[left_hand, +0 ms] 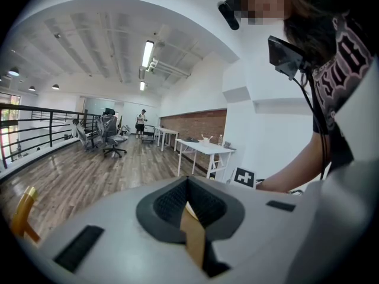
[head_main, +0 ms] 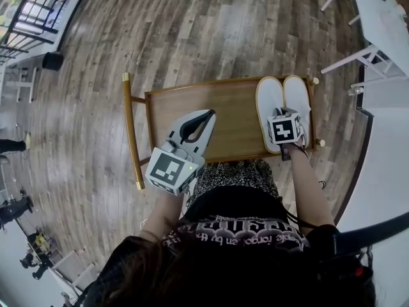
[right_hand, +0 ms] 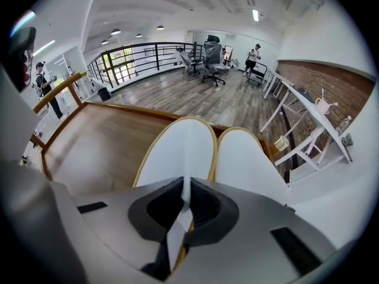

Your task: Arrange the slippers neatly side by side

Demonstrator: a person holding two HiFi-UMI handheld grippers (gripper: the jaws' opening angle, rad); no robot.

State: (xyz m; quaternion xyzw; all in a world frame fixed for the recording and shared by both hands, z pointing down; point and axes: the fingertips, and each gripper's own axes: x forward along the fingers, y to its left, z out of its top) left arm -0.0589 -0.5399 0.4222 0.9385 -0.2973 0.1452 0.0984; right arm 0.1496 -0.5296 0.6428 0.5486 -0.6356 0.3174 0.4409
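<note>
Two white slippers (head_main: pixel 284 107) with tan rims lie flat, side by side and touching, at the right end of a wooden table (head_main: pixel 192 101). In the right gripper view the left slipper (right_hand: pixel 177 152) and the right slipper (right_hand: pixel 249 164) point away from me. My right gripper (right_hand: pixel 185 185) is shut, with its tips low over the heel end of the left slipper; its marker cube (head_main: pixel 284 128) covers that spot from above. I cannot tell whether it pinches the fabric. My left gripper (head_main: pixel 209 114) is shut and empty, raised and tilted up over the table's middle.
The table has a gold frame (head_main: pixel 128 126) and a raised rim. White tables and chairs (head_main: pixel 377 24) stand at the far right, and a black railing (head_main: pixel 32 11) at the far left. The person's lap (head_main: pixel 236 178) meets the table's near edge.
</note>
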